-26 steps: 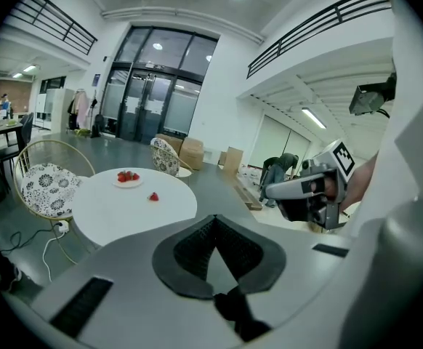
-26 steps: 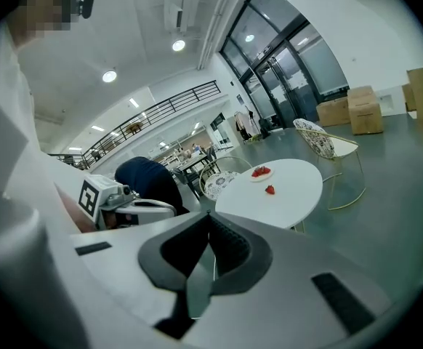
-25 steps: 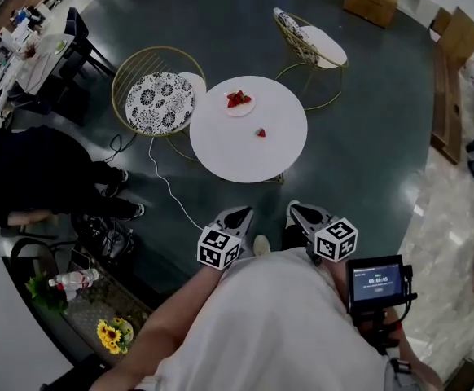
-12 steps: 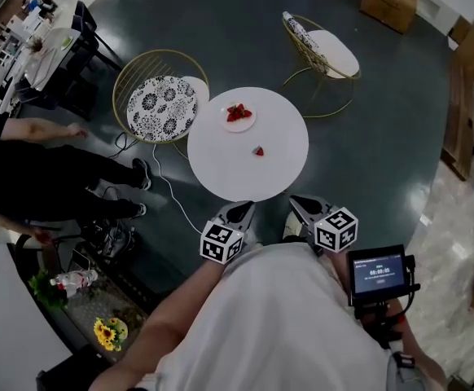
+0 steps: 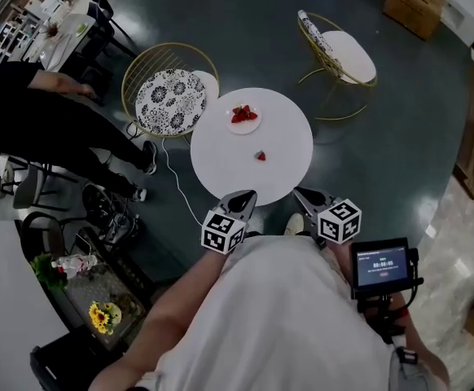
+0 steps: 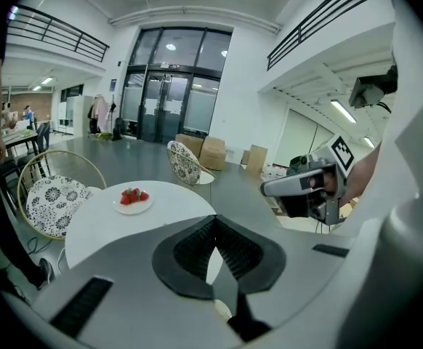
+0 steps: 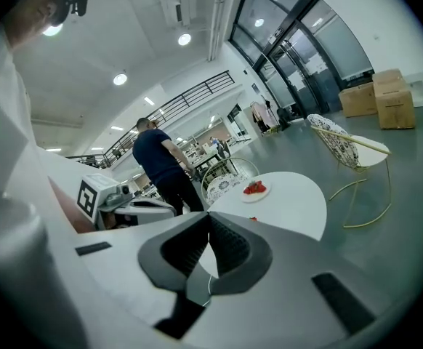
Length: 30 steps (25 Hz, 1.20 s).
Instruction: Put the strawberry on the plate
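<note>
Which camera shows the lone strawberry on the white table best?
The head view: the loose strawberry lies whole on the table, apart from the plate. The left gripper view does not show it; the right gripper view shows only a red sliver.

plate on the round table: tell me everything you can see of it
The plate is small, round, white and shallow; its material cannot be told. It sits flat on the white round table, toward the far edge, on the side nearest the patterned-cushion chair. A small heap of red strawberries lies at its middle, leaving the rim bare. A loose strawberry lies apart from it on the tabletop, nearer the person. Nothing else touches the plate.
</note>
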Each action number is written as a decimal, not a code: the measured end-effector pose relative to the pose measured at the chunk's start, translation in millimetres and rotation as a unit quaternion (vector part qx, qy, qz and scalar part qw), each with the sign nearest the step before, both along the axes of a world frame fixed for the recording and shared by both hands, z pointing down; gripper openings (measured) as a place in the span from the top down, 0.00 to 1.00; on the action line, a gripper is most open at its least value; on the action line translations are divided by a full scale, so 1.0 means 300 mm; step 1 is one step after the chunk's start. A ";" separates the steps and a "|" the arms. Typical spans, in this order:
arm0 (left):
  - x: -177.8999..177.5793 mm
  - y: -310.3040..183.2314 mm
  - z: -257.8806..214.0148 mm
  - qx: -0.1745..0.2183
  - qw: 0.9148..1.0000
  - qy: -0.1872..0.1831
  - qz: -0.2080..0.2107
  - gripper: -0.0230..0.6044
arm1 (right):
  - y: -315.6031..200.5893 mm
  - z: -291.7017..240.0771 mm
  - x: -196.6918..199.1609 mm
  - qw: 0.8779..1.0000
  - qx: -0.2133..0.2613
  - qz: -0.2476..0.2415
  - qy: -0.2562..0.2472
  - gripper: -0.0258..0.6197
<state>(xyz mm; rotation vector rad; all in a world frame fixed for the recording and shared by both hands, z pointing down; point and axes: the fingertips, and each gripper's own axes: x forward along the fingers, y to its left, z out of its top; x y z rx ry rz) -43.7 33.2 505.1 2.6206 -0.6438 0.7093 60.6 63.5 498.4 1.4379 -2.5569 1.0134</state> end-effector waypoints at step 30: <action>0.093 -0.282 0.326 -0.083 0.992 -0.071 0.064 0.95 | -0.325 0.223 0.057 0.997 -0.081 -0.007 -0.006 0.95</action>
